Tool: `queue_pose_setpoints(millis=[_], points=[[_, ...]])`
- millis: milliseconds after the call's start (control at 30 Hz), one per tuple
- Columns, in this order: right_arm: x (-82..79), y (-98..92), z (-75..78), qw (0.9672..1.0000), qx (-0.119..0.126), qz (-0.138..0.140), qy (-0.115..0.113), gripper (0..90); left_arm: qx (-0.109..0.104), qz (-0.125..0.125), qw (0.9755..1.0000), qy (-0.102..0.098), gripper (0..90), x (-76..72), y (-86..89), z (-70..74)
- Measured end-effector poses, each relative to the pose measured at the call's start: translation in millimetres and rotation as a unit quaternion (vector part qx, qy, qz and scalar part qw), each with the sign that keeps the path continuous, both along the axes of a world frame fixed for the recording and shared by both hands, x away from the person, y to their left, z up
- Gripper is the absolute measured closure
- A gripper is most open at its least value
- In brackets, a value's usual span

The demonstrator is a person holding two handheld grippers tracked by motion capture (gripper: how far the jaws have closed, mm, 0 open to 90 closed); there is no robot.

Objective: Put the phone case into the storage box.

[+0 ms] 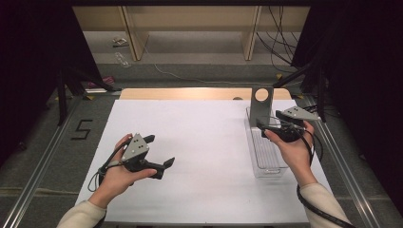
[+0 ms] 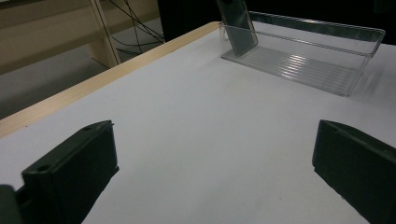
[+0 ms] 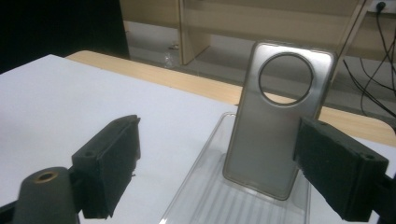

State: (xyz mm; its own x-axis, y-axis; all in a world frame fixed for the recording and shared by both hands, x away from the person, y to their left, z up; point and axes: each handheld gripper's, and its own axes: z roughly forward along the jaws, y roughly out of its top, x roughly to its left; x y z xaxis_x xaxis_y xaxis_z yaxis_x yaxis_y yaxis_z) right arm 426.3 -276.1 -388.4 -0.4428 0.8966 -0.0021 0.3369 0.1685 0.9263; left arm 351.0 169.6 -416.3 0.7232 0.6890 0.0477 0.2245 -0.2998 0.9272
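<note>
A grey translucent phone case (image 1: 261, 108) (image 3: 273, 126) with a round camera hole stands upright, leaning at the far end of a clear plastic tray (image 1: 269, 164) (image 3: 198, 196). My right gripper (image 1: 265, 126) (image 3: 224, 149) is open and hovers over the tray. Its jaws point at the case, which stands just ahead of them and between their lines. My left gripper (image 1: 160, 151) (image 2: 215, 158) is open and empty, low over the white sheet at the left. From there the tray (image 2: 308, 65) and the case (image 2: 238, 23) lie far ahead.
A white sheet (image 1: 199, 156) covers the table, with a wooden strip (image 1: 190, 93) along its far edge. Metal rails (image 1: 43, 166) run along both sides. Shelving legs and loose cables (image 1: 278, 42) lie beyond the table. A "5" mark (image 1: 81, 129) sits on the floor at left.
</note>
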Motion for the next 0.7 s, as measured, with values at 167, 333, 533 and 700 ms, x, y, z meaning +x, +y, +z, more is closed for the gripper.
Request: queue_pose_setpoints(millis=[167, 333, 533, 700], points=[[-8.2, 0.9, -3.5, 0.9999, 0.002, 0.014, -0.001, 16.1, 0.0, 0.0, 1.0, 0.001, 0.0, -0.2, -0.2, -0.8], [-17.3, 2.2, -7.8, 0.9996, 0.008, 0.029, 0.0, 16.1, 0.002, 0.0, 1.0, 0.001, 0.0, -0.5, -0.3, -1.0], [-26.4, 3.8, -11.0, 0.999, 0.008, 0.043, -0.001, 16.1, 0.003, -0.001, 1.0, 0.001, 0.0, -1.3, -1.7, -1.1], [-34.6, 2.6, -11.7, 0.9985, 0.011, 0.053, -0.003, 16.1, 0.005, -0.002, 1.0, 0.001, 0.0, -3.2, -1.1, -2.1]])
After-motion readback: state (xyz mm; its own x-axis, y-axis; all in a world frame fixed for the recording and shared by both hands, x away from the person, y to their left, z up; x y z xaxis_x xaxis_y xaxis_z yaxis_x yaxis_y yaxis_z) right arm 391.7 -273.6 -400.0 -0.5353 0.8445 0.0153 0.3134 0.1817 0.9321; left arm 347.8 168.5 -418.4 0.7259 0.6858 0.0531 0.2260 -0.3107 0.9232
